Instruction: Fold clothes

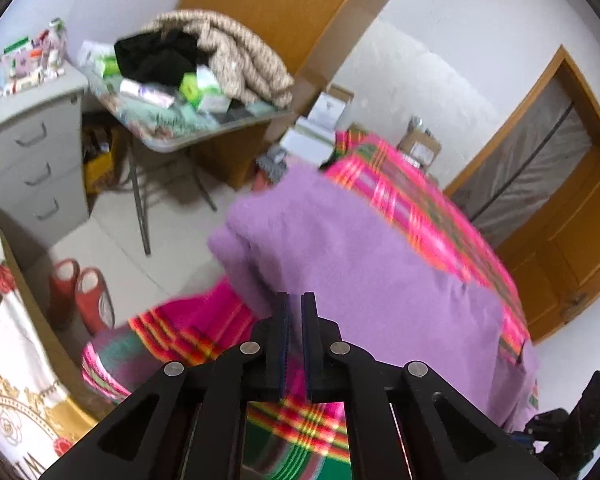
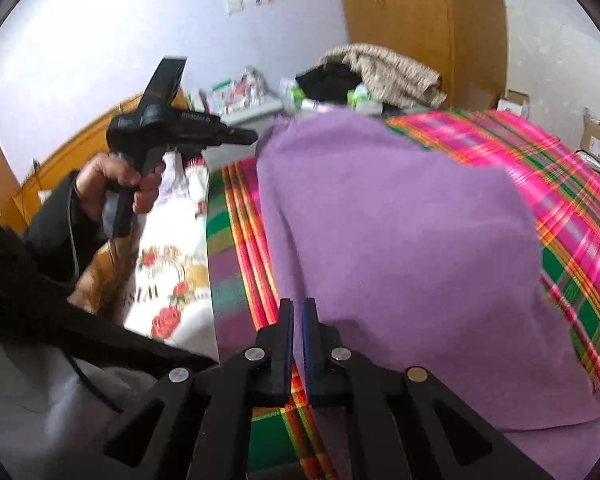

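Basically, left wrist view: left gripper [image 1: 295, 300] is clenched at the near edge of the purple garment [image 1: 360, 264], seemingly pinching its hem to lift for a fold. Garment lies on the plaid bedspread [image 1: 416, 196], long axis running away toward the folding table [image 1: 204, 128].

Right wrist view: right gripper [image 2: 297, 305] is likewise clenched at the garment's near edge, though cloth between the jaws can't be made out. Garment points away; left hand [image 2: 118, 184] is off the bedspread's left.

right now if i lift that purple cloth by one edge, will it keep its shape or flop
It will probably flop: the purple cloth already sags in soft folds over the plaid blanket. Its fuzzy, fleece-like surface suggests that it is light and not slippery, so a pinch should hold. Lifted by one edge, the rest would likely trail and bunch.
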`<control>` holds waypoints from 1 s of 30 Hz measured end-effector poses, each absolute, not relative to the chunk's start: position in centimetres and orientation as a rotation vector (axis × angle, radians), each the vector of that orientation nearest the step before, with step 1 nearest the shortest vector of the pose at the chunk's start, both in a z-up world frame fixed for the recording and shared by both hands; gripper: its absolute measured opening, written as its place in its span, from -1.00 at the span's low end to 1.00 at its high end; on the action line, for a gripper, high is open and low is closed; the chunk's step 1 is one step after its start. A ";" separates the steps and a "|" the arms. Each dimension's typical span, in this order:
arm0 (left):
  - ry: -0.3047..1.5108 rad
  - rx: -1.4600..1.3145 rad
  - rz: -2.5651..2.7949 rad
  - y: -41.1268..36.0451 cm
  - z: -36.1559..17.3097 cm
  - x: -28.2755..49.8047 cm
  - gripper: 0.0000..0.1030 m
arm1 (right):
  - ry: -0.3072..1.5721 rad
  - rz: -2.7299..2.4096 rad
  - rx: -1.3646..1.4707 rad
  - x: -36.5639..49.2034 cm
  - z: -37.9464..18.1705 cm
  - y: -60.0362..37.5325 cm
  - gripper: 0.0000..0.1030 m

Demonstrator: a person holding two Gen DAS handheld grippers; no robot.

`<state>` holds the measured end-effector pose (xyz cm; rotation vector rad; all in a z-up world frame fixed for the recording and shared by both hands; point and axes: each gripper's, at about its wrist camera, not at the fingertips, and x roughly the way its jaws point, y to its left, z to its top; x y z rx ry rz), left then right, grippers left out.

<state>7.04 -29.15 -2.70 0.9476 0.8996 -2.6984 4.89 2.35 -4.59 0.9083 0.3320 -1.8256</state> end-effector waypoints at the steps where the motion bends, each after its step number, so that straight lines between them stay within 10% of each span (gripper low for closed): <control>1: 0.894 0.935 -2.717 -28.9 -2.3 6.8 -0.90 | 0.315 -1.840 0.909 4.6 -4.6 2.6 -0.91; 30: 0.822 1.206 -2.757 -23.7 -5.4 -2.8 -0.75 | 0.009 -2.231 1.154 -10.3 -4.3 6.8 -0.86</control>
